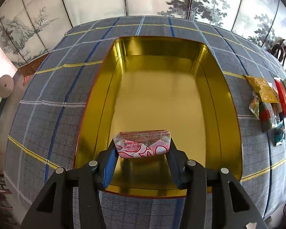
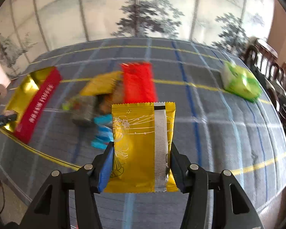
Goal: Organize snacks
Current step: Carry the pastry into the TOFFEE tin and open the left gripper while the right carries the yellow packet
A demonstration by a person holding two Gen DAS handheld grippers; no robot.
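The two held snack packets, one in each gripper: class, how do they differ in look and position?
The pink-and-white packet in the left gripper is small, patterned and hangs over the gold tin. The gold packet in the right gripper is larger, with a silver seam, and hangs over the checked tablecloth. Both are clamped between the fingers.
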